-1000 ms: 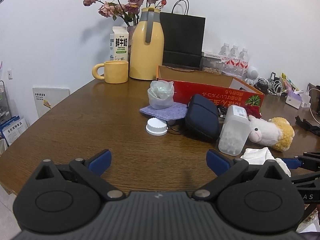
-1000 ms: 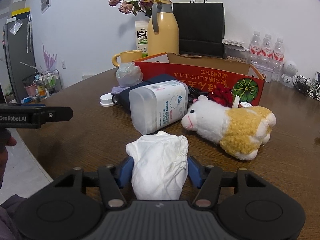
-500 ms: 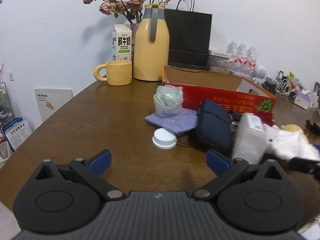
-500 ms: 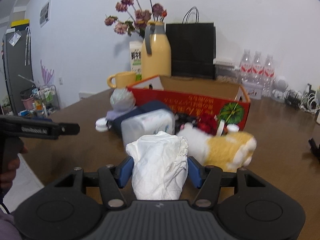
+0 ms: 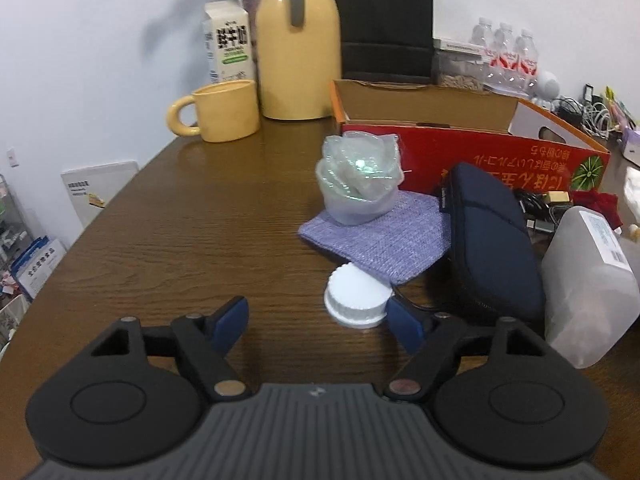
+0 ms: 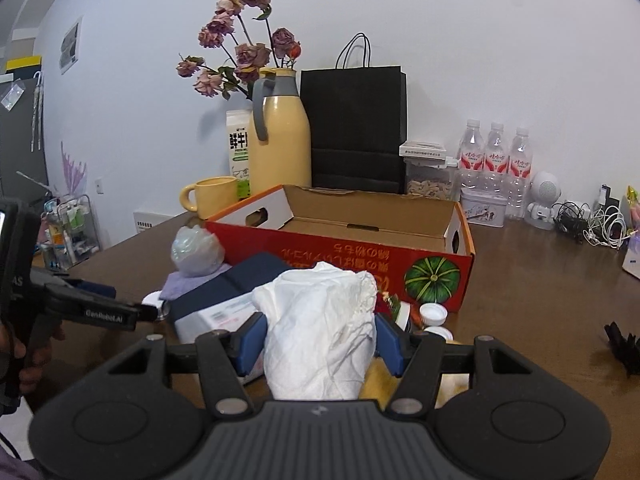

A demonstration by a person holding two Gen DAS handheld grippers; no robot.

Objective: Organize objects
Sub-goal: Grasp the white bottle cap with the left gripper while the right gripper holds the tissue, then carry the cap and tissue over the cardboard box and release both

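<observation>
The right gripper (image 6: 318, 338) was clamped on a crumpled white plastic bag (image 6: 320, 328), with both blue pads pressing its sides. It held the bag above the brown wooden table (image 5: 180, 232), in front of the open red cardboard box (image 6: 344, 256) with a green pumpkin printed on its side. The box looked empty inside.

The left gripper (image 5: 318, 318) was low over the table, and its jaws were closing. The round white ribbed lid (image 5: 357, 300) lay between the fingers, close against the right pad; I could not tell if the pad touched it. The left pad stood well apart from it.

Just behind the lid lay a lilac knitted cloth (image 5: 384, 236), and a ball of clear crinkled plastic (image 5: 359, 186) sat on its far part. A dark blue zipped pouch (image 5: 490, 240) lay beside the cloth, and a translucent plastic jar (image 5: 588, 280) with a label lay on its side next to the pouch.
</observation>
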